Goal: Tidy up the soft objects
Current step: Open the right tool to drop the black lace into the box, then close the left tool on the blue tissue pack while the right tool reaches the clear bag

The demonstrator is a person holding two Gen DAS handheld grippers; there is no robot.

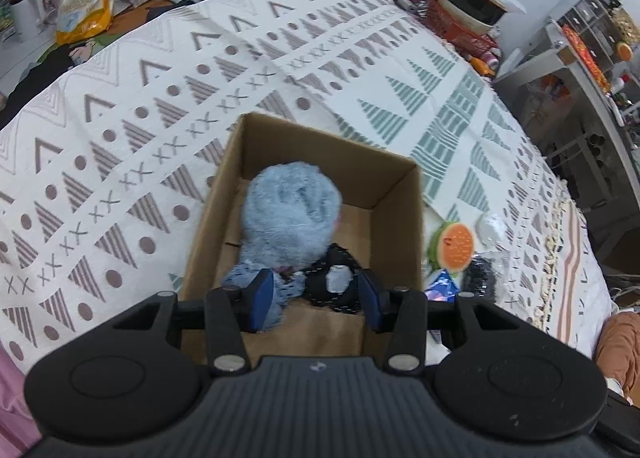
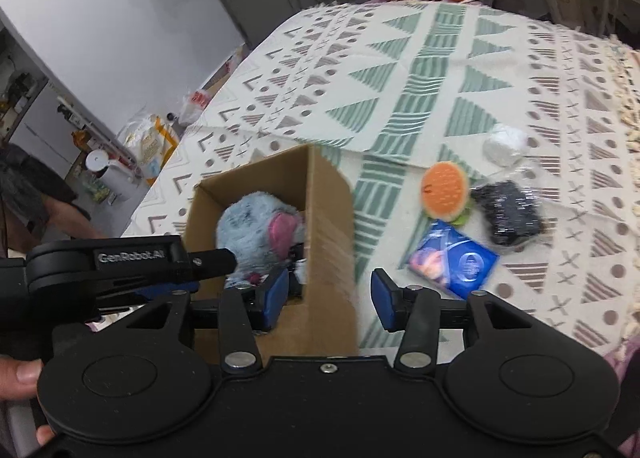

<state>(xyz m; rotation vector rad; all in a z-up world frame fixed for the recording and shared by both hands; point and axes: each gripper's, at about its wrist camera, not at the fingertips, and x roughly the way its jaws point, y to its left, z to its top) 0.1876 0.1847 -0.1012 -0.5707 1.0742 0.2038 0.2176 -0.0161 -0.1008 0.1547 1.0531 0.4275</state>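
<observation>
Cardboard forms the open box (image 1: 394, 193) that sits on a patterned cloth (image 1: 120, 129) spread over the table, and inside it lies a fluffy blue plush toy (image 1: 292, 213) with a pink patch visible from the right wrist view, next to a black knitted soft item (image 1: 336, 282) at the near end of the box. The left gripper (image 1: 318, 300) hangs above the near end of the box with its blue-padded jaws spread wide; the lower part of the blue plush and the black item lie between them, but the fingers do not close on either, and whether a pad brushes the plush cannot be told. The right gripper (image 2: 330, 298) hovers over the box's near right corner, its jaws also wide apart and holding nothing, one pad over the box interior and the other outside the wall. On the cloth to the right of the box, outside it, lie an orange-and-green round plush (image 2: 445, 191), a black item in clear wrap (image 2: 508, 213), a blue packet (image 2: 454, 258) and a white soft lump (image 2: 505, 143), all close together. A person's hand (image 2: 20, 378) shows at the lower left edge of the right wrist view, beside the left gripper's body.
</observation>
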